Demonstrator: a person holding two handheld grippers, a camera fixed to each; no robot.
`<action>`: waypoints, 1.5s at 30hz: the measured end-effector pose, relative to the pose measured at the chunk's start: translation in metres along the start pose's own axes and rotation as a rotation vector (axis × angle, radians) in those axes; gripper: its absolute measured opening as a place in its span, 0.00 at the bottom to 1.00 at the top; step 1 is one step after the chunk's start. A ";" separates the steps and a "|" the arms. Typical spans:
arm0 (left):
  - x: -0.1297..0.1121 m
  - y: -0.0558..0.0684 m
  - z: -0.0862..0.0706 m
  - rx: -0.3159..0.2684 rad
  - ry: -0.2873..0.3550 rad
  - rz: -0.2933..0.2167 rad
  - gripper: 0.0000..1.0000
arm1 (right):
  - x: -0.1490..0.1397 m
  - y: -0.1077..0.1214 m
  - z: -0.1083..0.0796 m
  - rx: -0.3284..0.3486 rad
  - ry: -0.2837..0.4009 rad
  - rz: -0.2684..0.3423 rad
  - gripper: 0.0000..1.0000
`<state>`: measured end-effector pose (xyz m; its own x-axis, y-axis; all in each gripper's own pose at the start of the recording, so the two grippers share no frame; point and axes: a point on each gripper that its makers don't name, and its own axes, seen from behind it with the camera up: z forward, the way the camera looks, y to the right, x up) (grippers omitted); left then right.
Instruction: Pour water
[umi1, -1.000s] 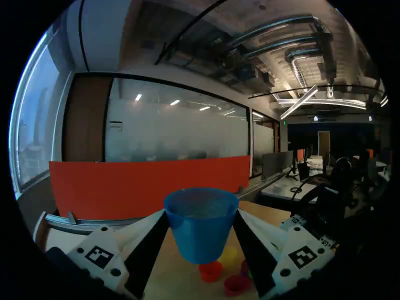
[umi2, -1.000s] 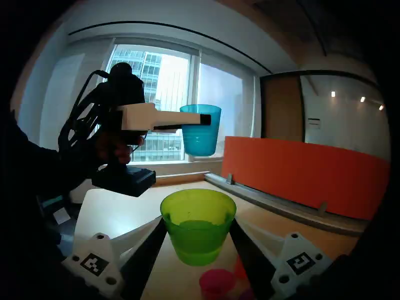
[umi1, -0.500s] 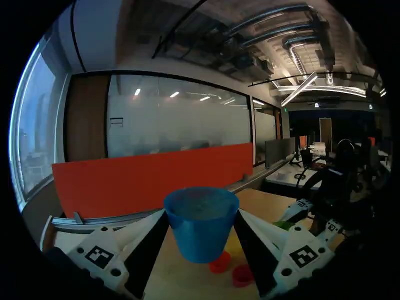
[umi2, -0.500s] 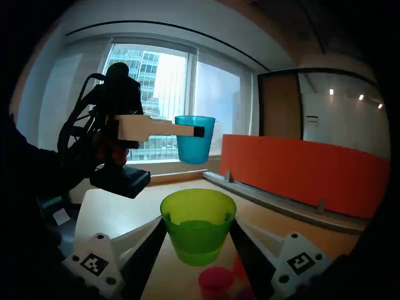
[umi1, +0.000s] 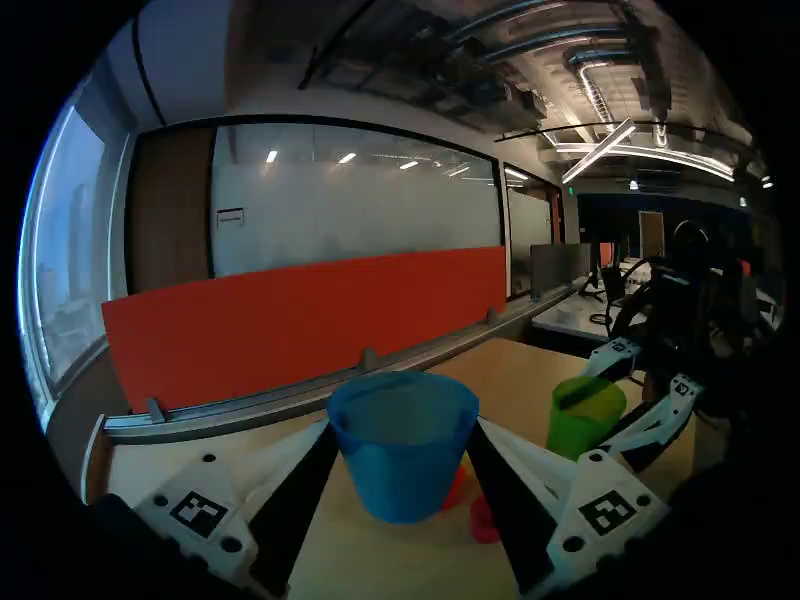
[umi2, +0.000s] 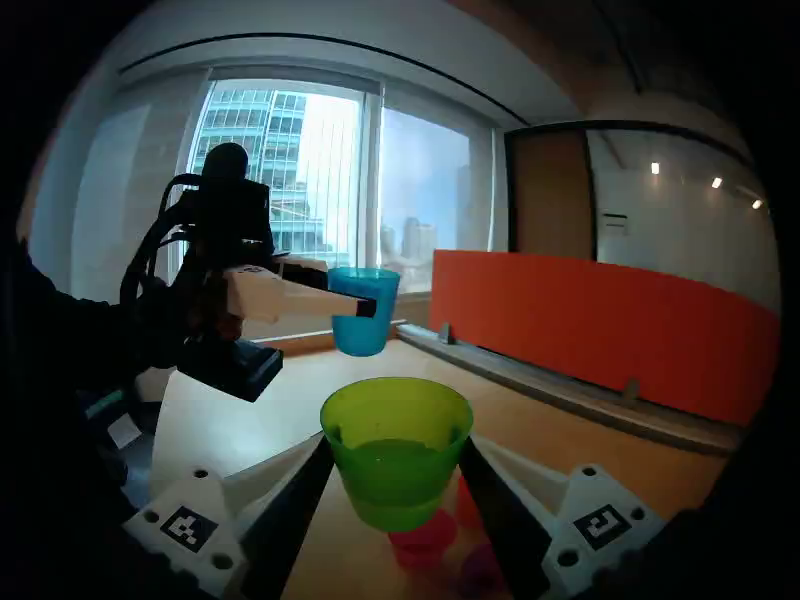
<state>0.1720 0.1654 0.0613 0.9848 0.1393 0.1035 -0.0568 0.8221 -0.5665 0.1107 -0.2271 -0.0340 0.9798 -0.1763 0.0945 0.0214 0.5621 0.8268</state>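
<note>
A blue cup (umi1: 403, 455) stands upright between the fingers of my left gripper (umi1: 403, 465), which is shut on it above the wooden table (umi1: 400, 565). In the right gripper view the same blue cup (umi2: 360, 310) hangs at mid left, held by that left gripper (umi2: 355, 305) and a hand (umi2: 180, 310). My right gripper (umi2: 397, 470) is shut on a green cup (umi2: 397, 460) holding liquid in its lower part. From the left gripper view, the green cup (umi1: 583, 415) and the right gripper (umi1: 620, 400) sit to the right, lower than the blue cup's rim.
Small red and pink cups (umi2: 425, 535) lie on the table beneath the held cups, red ones (umi1: 480, 520) also in the left gripper view. An orange divider (umi1: 300, 320) runs along the table's far edge. Windows (umi2: 290, 200) are behind the hand; office desks (umi1: 600, 310) stand farther off.
The left gripper with the blue cup has come down and nearer to the green cup. The green cup and right gripper now show at the right of the left gripper view.
</note>
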 end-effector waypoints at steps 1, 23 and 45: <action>-0.004 -0.001 0.000 0.002 -0.007 0.002 0.86 | -0.002 0.001 -0.002 -0.003 -0.007 0.000 0.87; -0.097 0.009 0.009 -0.043 -0.210 0.048 0.86 | -0.062 0.003 -0.019 0.000 -0.167 -0.015 0.87; -0.165 0.035 0.020 -0.151 -0.392 0.139 0.86 | -0.117 0.001 -0.021 0.057 -0.289 -0.004 0.88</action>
<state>0.0046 0.1824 0.0404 0.8313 0.4657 0.3035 -0.1314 0.6951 -0.7068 0.0007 -0.1887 -0.0563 0.8824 -0.4059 0.2379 0.0062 0.5156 0.8568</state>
